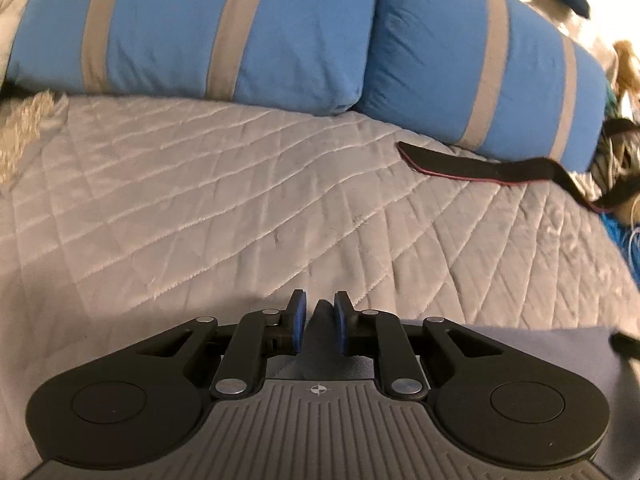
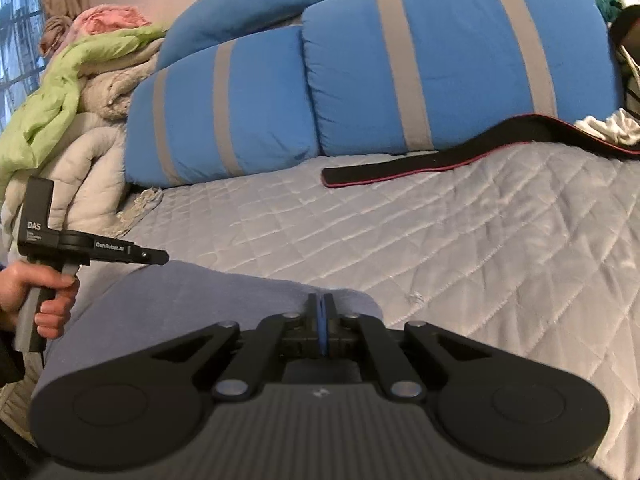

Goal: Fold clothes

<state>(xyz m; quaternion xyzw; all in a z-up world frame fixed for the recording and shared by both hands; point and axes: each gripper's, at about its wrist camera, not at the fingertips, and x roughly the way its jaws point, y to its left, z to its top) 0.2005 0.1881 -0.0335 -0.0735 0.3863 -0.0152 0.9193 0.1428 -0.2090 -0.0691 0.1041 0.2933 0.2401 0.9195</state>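
Folding barely begun: left gripper [image 1: 318,326] and right gripper [image 2: 320,330] each pinch the lavender-grey cloth garment [image 2: 192,292] at near edge of quilted grey bedspread [image 2: 440,240]; folds all remain.

Two blue pillows with grey stripes [image 2: 460,60] [image 2: 224,108], one black strap edged in red [image 2: 400,170], one grey-blue garment [image 2: 180,300], one heap of bedding and clothes [image 2: 80,80], all on one quilted bed [image 2: 440,248].

Garment [image 2: 200,304] on quilt [image 2: 400,248], lower left of frame; pillows [image 2: 460,60] behind, top; strap [image 2: 400,172] btwn, right; blanket pile [image 2: 80,92] upper left.
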